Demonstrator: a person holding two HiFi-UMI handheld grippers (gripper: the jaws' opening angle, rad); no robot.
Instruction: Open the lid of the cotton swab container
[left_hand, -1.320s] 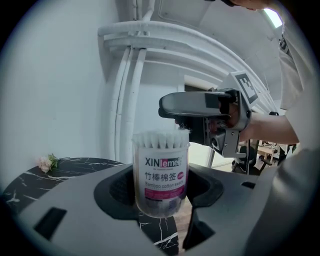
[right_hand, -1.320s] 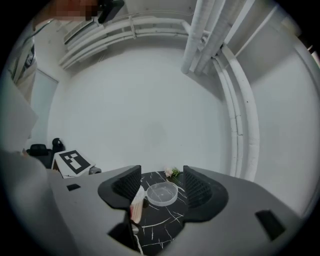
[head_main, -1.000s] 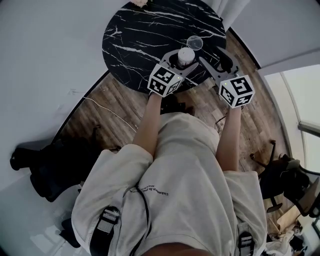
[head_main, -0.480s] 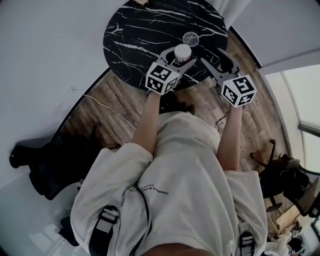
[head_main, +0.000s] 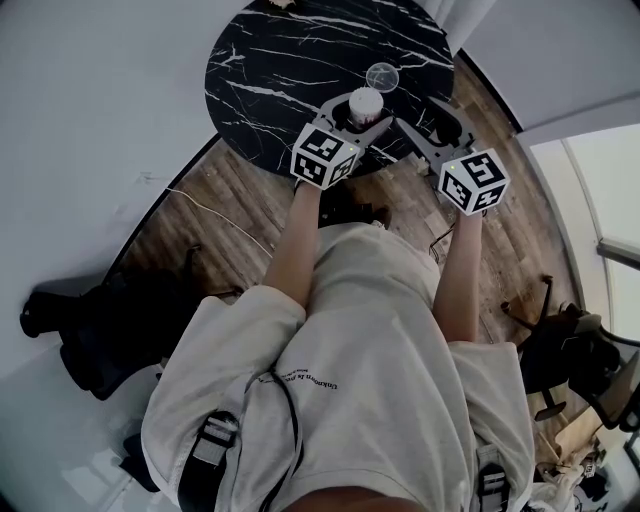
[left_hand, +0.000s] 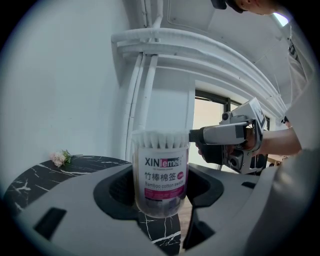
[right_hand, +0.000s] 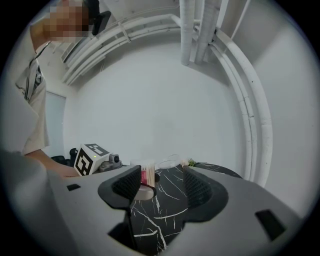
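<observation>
Head view: round black marble table (head_main: 270, 60). Cotton swab container (head_main: 366, 100) stands upright near the table's near edge. Left gripper (head_main: 362, 118) has a jaw on either side of it. Clear round lid (head_main: 381, 76) lies flat on the table just beyond the container, apart from it, toward the right edge. Right gripper (head_main: 432, 118) is at the table's near right edge, jaws spread, beside the container and not touching it.

Left gripper view: left gripper (left_hand: 161, 200) pinches the container (left_hand: 160, 170) by its lower body, both pads against its sides. Container upright, printed label facing the camera, white swab tips showing at the top. Right gripper (left_hand: 235, 142) is to the right, close to the container's top. Small flower (left_hand: 60, 157) sits at the table's (left_hand: 30, 175) far edge.

Right gripper view: right gripper (right_hand: 159, 187) has jaws apart with only the table top (right_hand: 165, 200) showing in the gap. Container (right_hand: 146, 172) stands beyond the left jaw, partly hidden by it. Lid (right_hand: 170, 161) lies just past it. Left gripper's marker cube (right_hand: 92, 156) is at the left.
</observation>
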